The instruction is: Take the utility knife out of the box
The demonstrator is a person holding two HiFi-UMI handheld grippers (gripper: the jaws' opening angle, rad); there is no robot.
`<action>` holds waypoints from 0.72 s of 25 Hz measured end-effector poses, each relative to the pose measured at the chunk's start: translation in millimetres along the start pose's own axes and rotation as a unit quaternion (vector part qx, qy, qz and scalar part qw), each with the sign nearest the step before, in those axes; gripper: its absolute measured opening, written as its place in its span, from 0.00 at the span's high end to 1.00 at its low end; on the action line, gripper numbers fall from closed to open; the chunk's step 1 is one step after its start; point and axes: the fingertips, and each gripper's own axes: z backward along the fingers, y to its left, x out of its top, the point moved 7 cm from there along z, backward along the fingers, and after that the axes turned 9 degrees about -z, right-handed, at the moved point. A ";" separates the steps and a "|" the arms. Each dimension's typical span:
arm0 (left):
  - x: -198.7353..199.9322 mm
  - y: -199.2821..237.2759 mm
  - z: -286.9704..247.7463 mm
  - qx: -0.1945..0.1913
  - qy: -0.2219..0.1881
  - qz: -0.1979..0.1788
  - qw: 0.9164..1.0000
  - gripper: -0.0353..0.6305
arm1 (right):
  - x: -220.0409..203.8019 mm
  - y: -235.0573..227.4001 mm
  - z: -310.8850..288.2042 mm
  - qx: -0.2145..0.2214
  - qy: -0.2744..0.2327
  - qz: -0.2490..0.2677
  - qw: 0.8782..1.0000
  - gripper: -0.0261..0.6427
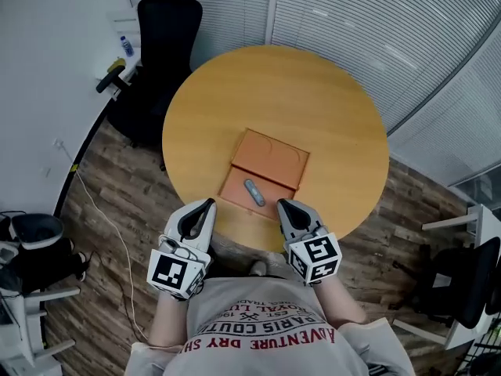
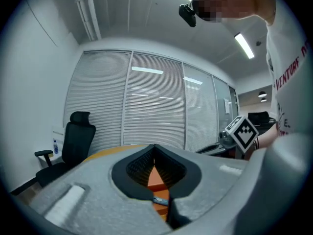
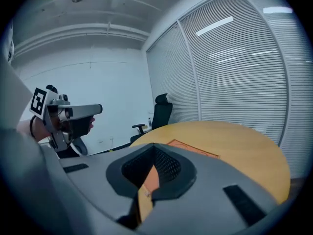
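Observation:
An open orange box (image 1: 266,171) lies on the round wooden table (image 1: 313,92), its lid (image 1: 271,157) folded back behind the tray. The grey utility knife (image 1: 254,192) rests in the tray. My left gripper (image 1: 209,204) hovers at the table's near edge, just left of the tray, with its jaws together and empty. My right gripper (image 1: 282,204) sits just right of the tray, also shut with nothing in it. In the left gripper view the box (image 2: 157,177) shows through the gap under the gripper (image 2: 154,148). The right gripper view shows the gripper (image 3: 154,146) and the lid (image 3: 193,149).
A black office chair (image 1: 166,30) stands beyond the table at the far left, beside a white desk edge with a small bottle (image 1: 127,47). Another dark chair (image 1: 462,284) is at the right. A cable (image 1: 102,210) trails over the wooden floor on the left.

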 end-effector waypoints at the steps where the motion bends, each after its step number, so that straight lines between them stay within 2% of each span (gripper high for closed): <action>1: -2.0 4.2 -8.2 -0.013 0.001 -0.003 1.000 0.93 | -1.1 -3.2 -3.3 -0.012 0.001 -0.008 1.000 0.95; 6: -8.6 32.1 -46.5 -0.085 -0.002 -0.009 0.996 0.93 | -5.7 -10.6 -27.6 -0.070 0.005 -0.041 0.997 0.95; 12: -7.5 75.1 -91.1 -0.173 -0.003 -0.030 0.984 0.93 | -0.2 -6.4 -63.9 -0.134 0.006 -0.076 0.988 0.95; 16: -6.2 106.8 -110.4 -0.200 0.009 -0.035 0.979 0.93 | -0.3 -3.7 -81.3 -0.164 0.020 -0.087 0.983 0.95; 18: -10.9 118.4 -118.3 -0.209 0.002 -0.036 0.977 0.93 | -4.9 -2.5 -89.1 -0.171 0.038 -0.091 0.980 0.95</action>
